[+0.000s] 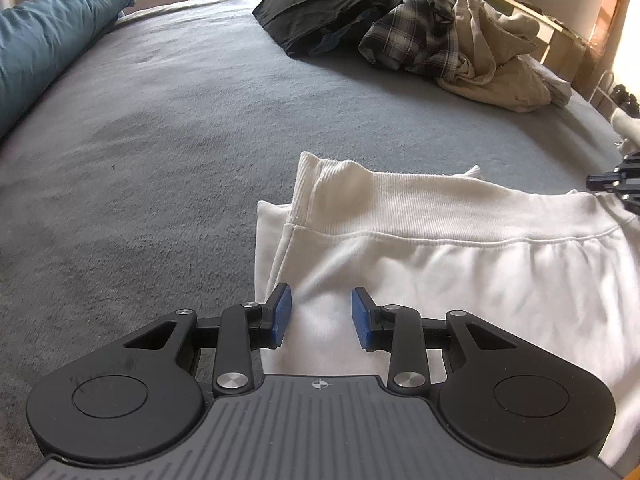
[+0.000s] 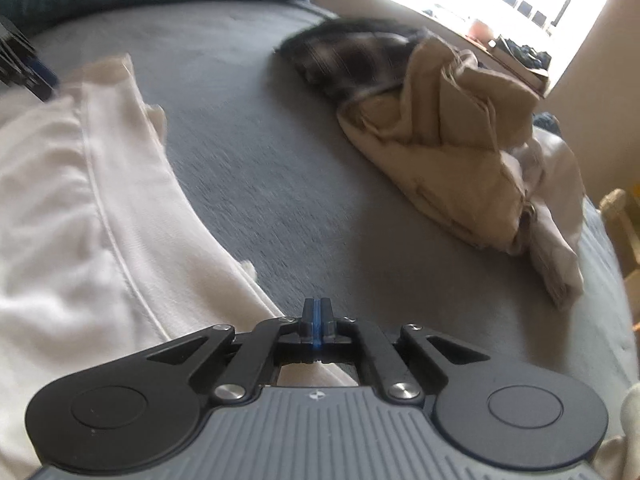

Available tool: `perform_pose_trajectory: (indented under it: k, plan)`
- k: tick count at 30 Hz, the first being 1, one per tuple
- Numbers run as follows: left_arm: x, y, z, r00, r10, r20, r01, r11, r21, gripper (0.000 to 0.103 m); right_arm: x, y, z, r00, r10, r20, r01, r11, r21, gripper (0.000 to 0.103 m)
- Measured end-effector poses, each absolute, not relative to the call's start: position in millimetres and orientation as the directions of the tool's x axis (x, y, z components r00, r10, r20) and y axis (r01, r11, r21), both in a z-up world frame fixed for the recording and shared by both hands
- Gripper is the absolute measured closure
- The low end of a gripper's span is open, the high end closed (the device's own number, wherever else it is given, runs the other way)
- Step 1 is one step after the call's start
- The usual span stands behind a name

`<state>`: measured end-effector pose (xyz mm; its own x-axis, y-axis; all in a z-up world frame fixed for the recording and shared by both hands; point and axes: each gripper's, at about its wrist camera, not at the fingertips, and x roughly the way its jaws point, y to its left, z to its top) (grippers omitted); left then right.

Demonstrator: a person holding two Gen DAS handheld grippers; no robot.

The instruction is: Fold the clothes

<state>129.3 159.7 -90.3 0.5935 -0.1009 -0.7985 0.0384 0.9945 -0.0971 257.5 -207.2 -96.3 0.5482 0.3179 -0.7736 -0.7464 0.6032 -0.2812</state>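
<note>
The grey bed (image 1: pixel 168 128) carries a blue pillow (image 1: pixel 48 36), then a far heap of black, plaid and beige clothes (image 1: pixel 408 36). The white garment (image 1: pixel 460 264) lies flat right before me. My left gripper (image 1: pixel 321 316) hangs narrowly parted above it, holding nothing; my right gripper (image 2: pixel 317 318) is pinched together, empty, at its edge.

Four garments: white (image 1: pixel 460 264), black (image 1: pixel 324 4), plaid (image 1: pixel 416 36), beige (image 1: pixel 492 52); one pillow (image 1: pixel 44 36).
</note>
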Motion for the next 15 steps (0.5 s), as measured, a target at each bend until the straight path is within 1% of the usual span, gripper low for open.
perform_pose_trajectory:
  k: [1,3,4,5,6,7,8,9,12,15]
  plan:
    - [125,162,-86,0.596,-0.094,-0.798,0.035,0.995,-0.091,0.070,259,-208,-93,0.534,0.320,-0.782,-0.736,0.631,-0.245,0.103]
    - [115,168,-76,0.601,-0.076,-0.795,0.028,0.997,-0.074,0.070,258,-208,-77,0.522,0.379,-0.764,-0.725,0.669,-0.163,0.101]
    - [109,175,-69,0.609,-0.067,-0.790,0.021,0.997,-0.069,0.070,258,-204,-68,0.508,0.420,-0.752,-0.728,0.676,-0.114,0.099]
    - [103,182,-62,0.617,-0.059,-0.785,0.013,0.998,-0.064,0.069,258,-198,-59,0.485,0.463,-0.742,-0.735,0.675,-0.059,0.094]
    - [97,190,-55,0.624,-0.055,-0.780,0.002,0.998,-0.069,0.068,259,-191,-50,0.463,0.505,-0.728,-0.741,0.672,-0.004,0.087]
    - [91,198,-51,0.620,-0.067,-0.781,-0.003,0.996,-0.088,0.065,260,-185,-41,0.440,0.547,-0.712,-0.745,0.665,0.051,0.065]
    - [86,205,-48,0.615,-0.083,-0.784,-0.006,0.994,-0.110,0.064,261,-174,-34,0.425,0.585,-0.691,-0.750,0.655,0.094,0.049]
    - [82,209,-47,0.606,-0.100,-0.789,-0.006,0.992,-0.130,0.063,263,-159,-30,0.401,0.621,-0.674,-0.761,0.636,0.133,0.047]
    - [70,210,-56,0.575,-0.150,-0.804,0.005,0.984,-0.180,0.063,271,-103,-25,0.287,0.718,-0.634,-0.795,0.548,0.260,0.046]
    - [60,199,-71,0.561,-0.185,-0.807,0.043,0.980,-0.196,0.063,281,-37,-38,0.163,0.733,-0.660,-0.835,0.459,0.303,0.046]
